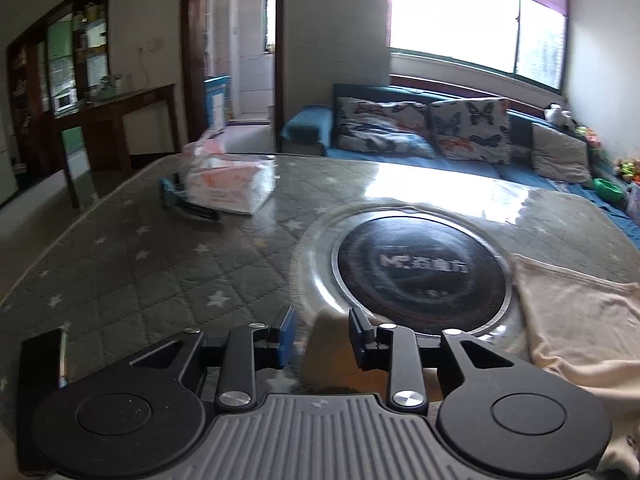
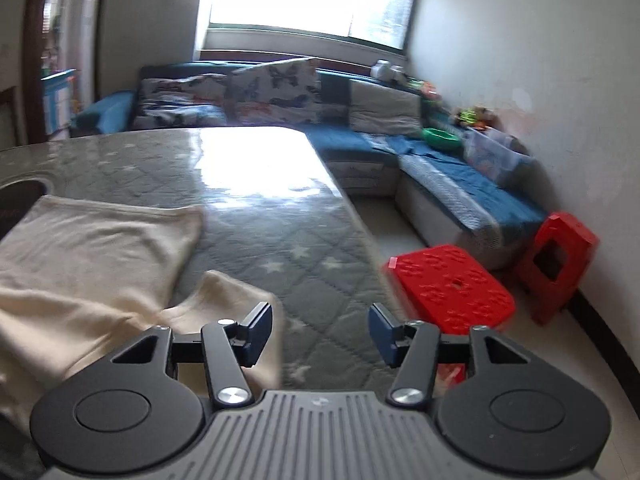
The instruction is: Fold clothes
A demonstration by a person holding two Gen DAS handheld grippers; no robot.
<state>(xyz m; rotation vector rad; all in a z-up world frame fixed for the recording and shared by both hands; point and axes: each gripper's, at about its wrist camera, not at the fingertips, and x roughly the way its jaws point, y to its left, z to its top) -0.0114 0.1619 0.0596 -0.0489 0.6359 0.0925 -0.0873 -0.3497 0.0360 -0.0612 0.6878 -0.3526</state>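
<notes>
Reading "MC" on the dark disc (image 1: 424, 276) beside the cream garment (image 1: 580, 320).

Soft, matt cream cloth garment (image 2: 92, 248) lies on a glossy glass-topped counter (image 2: 256, 184) over quilted grey fabric; red stools (image 2: 452, 284) look plastic.

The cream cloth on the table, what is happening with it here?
A person with a gripper in each hand is folding a cream garment on a glass-topped table. Both grippers are open. A corner of cloth lies between the left gripper's jaws, unpinched. The right gripper is beside a sleeve end, holding nothing.
</notes>
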